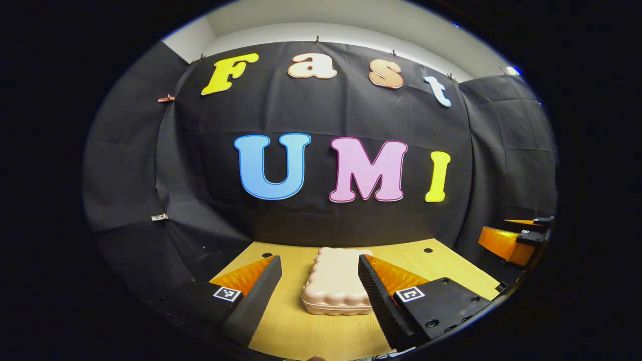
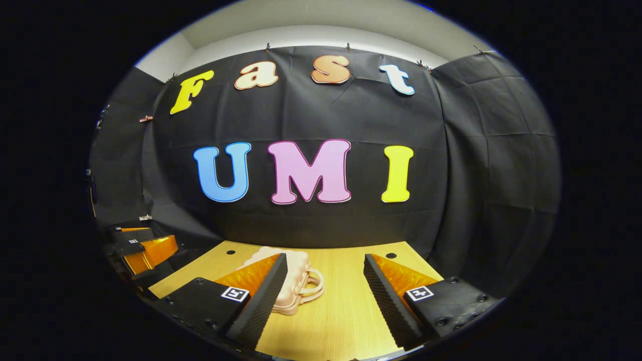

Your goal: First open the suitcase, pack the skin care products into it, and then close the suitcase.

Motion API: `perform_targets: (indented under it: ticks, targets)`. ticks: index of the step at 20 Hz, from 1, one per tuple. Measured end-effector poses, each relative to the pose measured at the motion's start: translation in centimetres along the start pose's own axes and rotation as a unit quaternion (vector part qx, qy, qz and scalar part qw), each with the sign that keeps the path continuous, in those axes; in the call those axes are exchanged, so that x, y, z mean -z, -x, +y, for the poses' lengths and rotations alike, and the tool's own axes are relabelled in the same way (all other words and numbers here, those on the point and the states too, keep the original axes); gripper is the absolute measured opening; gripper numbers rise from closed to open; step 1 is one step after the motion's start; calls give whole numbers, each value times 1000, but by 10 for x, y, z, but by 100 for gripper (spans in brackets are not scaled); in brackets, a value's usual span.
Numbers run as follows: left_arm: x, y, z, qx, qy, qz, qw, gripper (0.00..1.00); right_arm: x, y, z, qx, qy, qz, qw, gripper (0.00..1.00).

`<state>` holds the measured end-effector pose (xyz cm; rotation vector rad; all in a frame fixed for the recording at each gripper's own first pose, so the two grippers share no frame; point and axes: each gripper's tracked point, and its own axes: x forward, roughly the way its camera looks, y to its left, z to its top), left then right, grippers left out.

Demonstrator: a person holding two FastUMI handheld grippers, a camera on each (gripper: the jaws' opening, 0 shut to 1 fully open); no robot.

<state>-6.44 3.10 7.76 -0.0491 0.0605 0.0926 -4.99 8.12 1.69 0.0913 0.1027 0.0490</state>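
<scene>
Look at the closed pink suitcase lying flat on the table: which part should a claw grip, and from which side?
Probably the handle: in the right gripper view it loops clear of the suitcase on that claw's side, so come in level from there; the scalloped shell looks too wide.

Black cloth wall point(image 1: 311, 120) hung by small clips along the top edge, creased and wrapping round both sides. White wall point(image 2: 311, 35) and ceiling above, evenly lit. Light wooden tabletop point(image 2: 346, 301) below, with small dark round holes near the back edge.
</scene>
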Motion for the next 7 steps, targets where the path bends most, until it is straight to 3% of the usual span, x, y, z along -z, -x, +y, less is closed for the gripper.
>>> perform_targets:
  ticks: [7]
  targets:
    - [3, -11, -15, 21, -12, 2, 1000, 96, 4, -2, -11, 16, -3, 12, 1000, 97]
